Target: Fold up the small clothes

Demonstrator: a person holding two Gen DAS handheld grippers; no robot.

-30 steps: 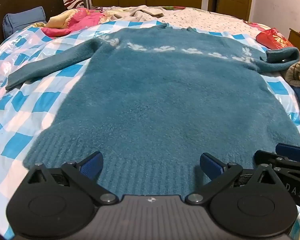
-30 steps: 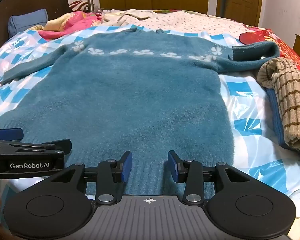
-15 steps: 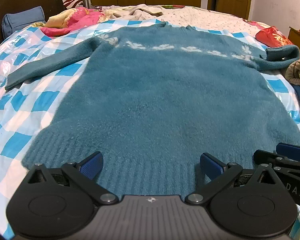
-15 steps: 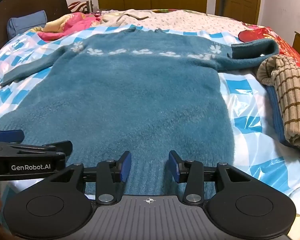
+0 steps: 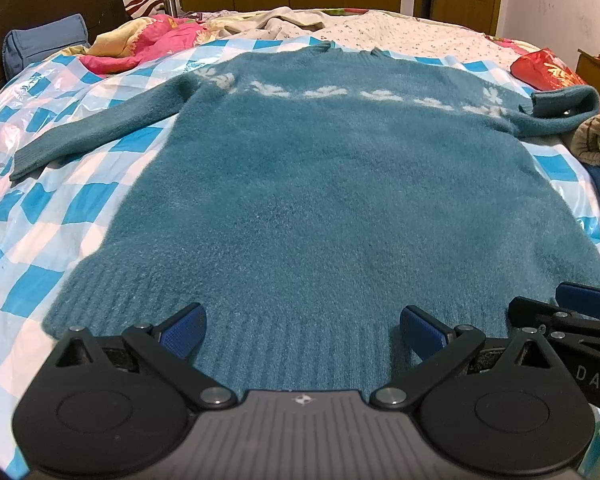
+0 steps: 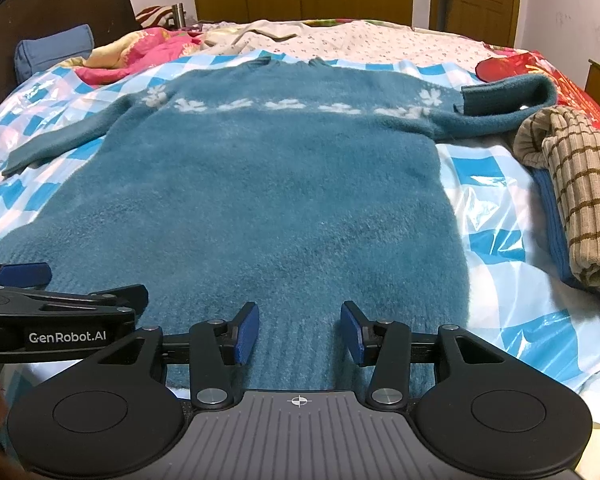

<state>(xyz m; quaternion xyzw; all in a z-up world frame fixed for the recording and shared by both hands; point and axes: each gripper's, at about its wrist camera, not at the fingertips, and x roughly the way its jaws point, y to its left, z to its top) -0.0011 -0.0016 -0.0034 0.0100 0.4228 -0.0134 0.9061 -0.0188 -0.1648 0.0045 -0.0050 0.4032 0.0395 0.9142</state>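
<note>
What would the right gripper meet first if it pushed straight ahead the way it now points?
Probably the ribbed hem of the teal sweater, which lies directly between and ahead of the open right gripper. Its height above the knit is unclear, so it might skim over the hem.

Striped knit pile (image 6: 580, 188) blocking right edge

My sweater (image 5: 332, 200) is fuzzy teal with a row of white flowers across the chest. Under it the plastic sheet (image 5: 40, 216) is checked blue and white. My grippers are black with blue pads (image 6: 246, 334). To the right lies a beige knit (image 6: 580, 184) with brown grid lines.
</note>
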